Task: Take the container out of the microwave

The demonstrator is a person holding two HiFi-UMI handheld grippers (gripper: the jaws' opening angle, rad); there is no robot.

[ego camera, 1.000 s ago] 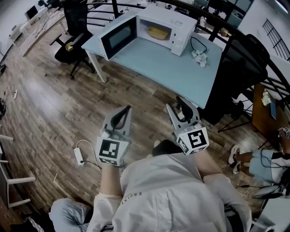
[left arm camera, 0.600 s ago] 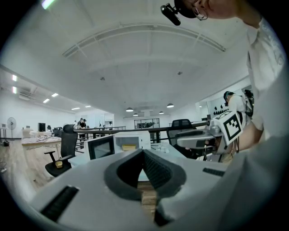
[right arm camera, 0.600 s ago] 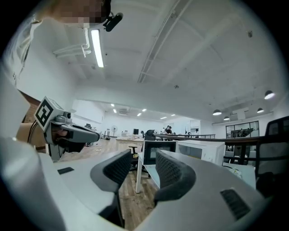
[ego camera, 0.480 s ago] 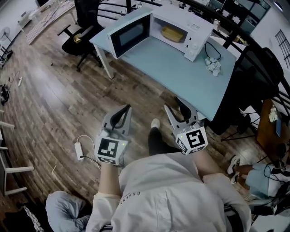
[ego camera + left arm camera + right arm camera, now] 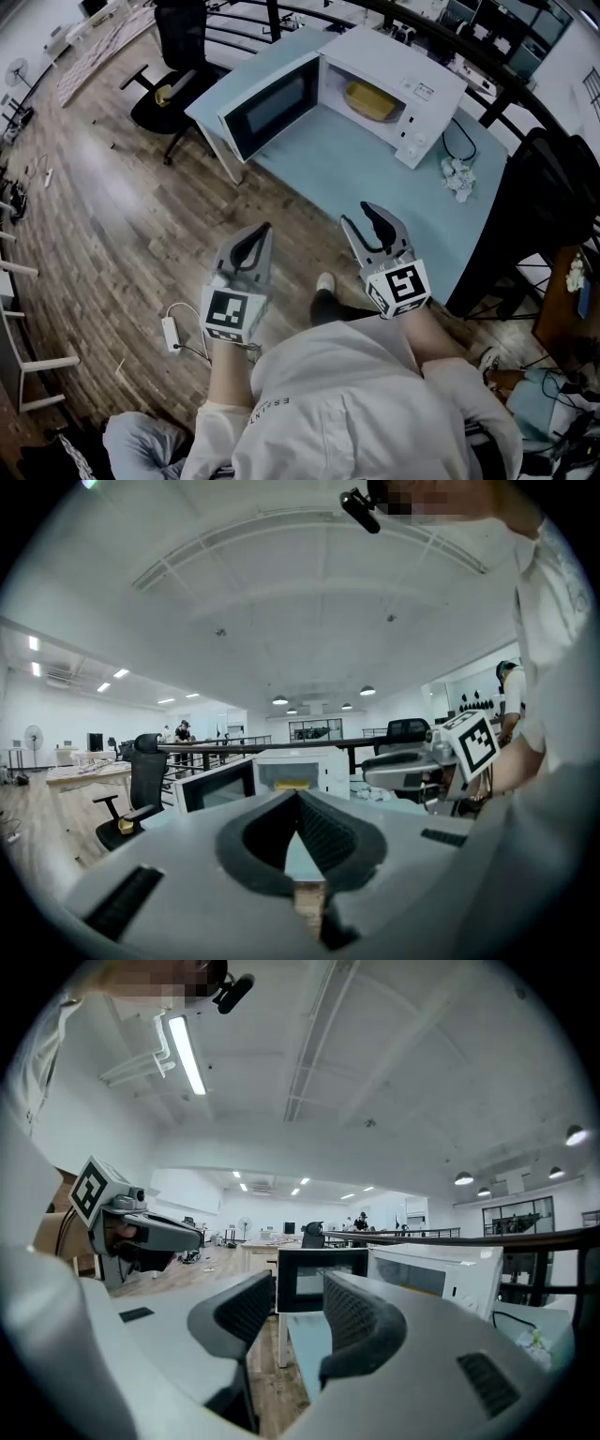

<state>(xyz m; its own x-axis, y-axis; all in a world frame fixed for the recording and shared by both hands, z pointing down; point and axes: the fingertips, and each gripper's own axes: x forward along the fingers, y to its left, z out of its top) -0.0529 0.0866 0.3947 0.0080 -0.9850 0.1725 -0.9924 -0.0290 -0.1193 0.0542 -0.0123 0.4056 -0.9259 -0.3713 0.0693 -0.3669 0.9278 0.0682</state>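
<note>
White and boxy, the microwave [image 5: 412, 70] sits on a pale blue table [image 5: 375, 178] in the head view. Its door [image 5: 272, 106] is swung wide to the left, and the yellow container [image 5: 368, 100] lies inside the cavity. The left gripper [image 5: 258, 234] hangs over the wood floor [image 5: 122, 216], and the right gripper [image 5: 364, 220] is beside it, by the table's near edge. Both are well apart from the microwave. A black office chair [image 5: 173, 89] stands beyond the table's left end.

In the left gripper view the jaws meet at their tips, clenched on nothing. Past them the container shows as a yellow strip inside the microwave.

In the right gripper view the jaws stand apart, released and empty, with the door's dark window framed between them.
</note>
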